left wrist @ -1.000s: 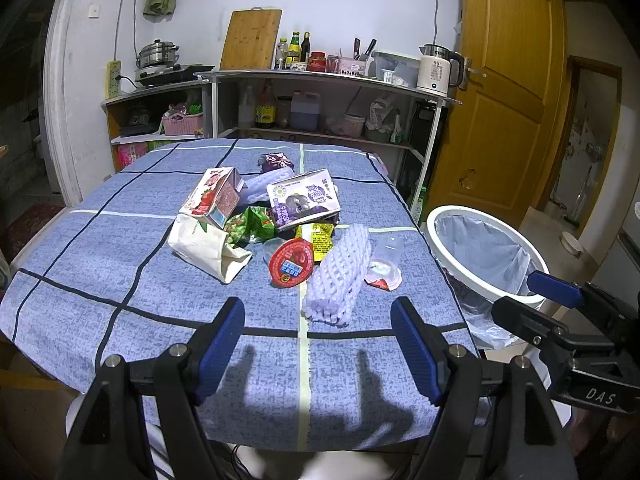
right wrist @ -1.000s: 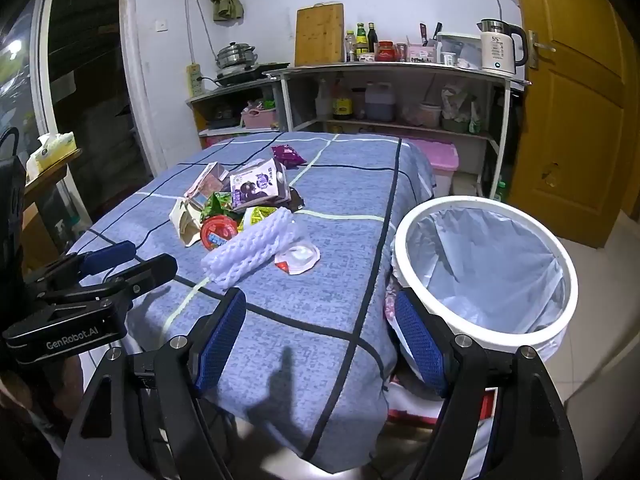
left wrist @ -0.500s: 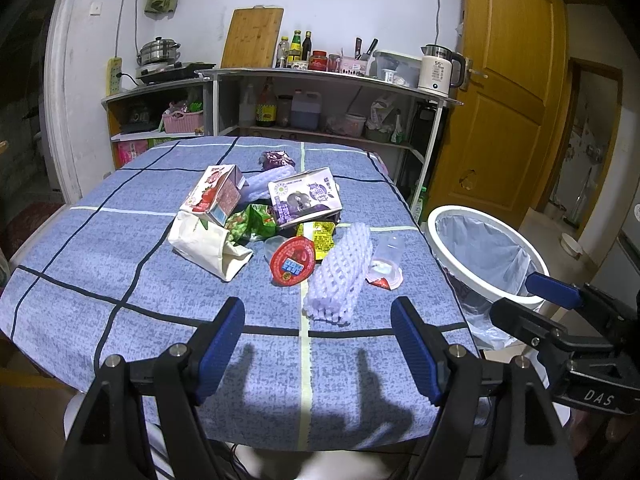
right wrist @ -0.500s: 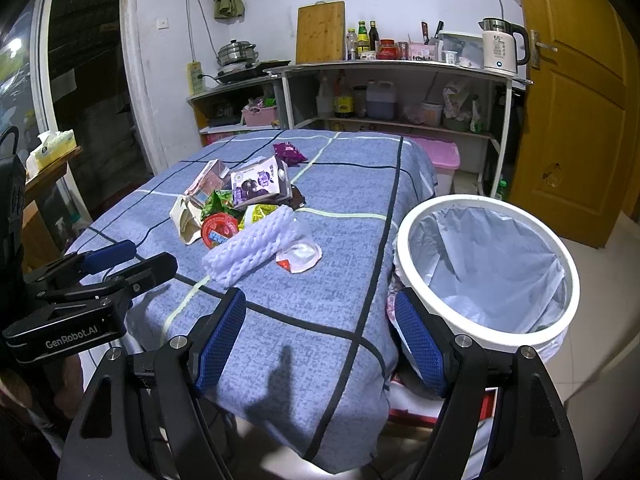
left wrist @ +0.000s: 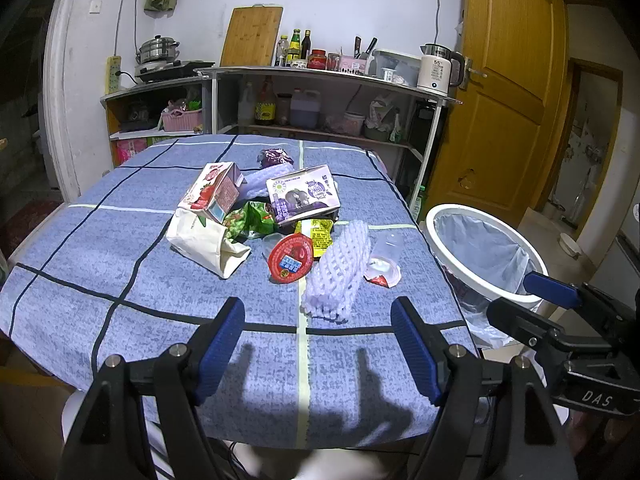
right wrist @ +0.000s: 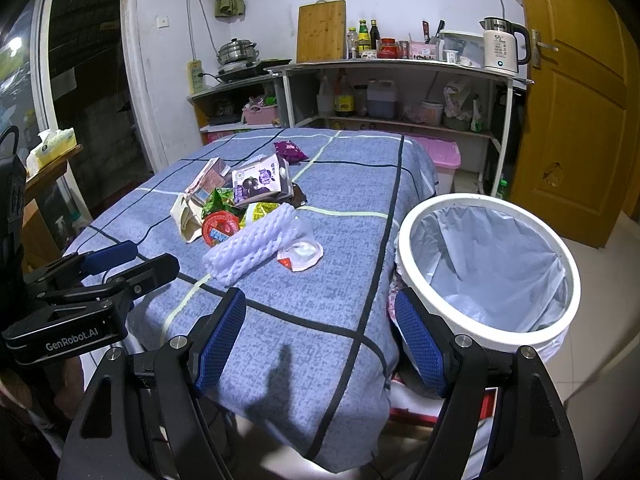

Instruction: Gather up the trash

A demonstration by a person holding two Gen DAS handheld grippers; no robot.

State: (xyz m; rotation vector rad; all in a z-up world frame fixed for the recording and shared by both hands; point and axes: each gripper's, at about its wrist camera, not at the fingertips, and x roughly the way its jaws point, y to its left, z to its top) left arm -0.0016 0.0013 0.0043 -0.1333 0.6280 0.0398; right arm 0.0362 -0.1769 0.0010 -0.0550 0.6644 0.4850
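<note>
Left wrist view: the left gripper (left wrist: 318, 344) hangs over the near edge of the table (left wrist: 120, 272), its jaws spread wide with nothing between them. The trash sits in one heap mid-table, well ahead of the fingers. Countable there: two cartons, a red one (left wrist: 212, 196) and a purple one (left wrist: 302, 198); one foam net (left wrist: 338, 270) nearest the gripper; one red lid (left wrist: 291, 258); one cream bag (left wrist: 206, 242); one clear cup (left wrist: 384, 260) on its side; a green wrapper (left wrist: 248, 220) and a yellow wrapper (left wrist: 320, 232), both partly buried. A second pale net behind the cartons is mostly hidden. The bin (left wrist: 480, 256) stands beside the table's right edge, its base cut off by the right gripper (left wrist: 532, 300), seen side-on, jaws apart and empty.

Right wrist view: the right gripper (right wrist: 320, 340) hovers over the table corner, wide open, holding nothing. The bin (right wrist: 486, 272), lined with a bag, shows one full rim; its lower wall is hidden behind the right finger. The heap lies ahead to the left, with one purple packet (right wrist: 290, 150) apart behind it.
</note>
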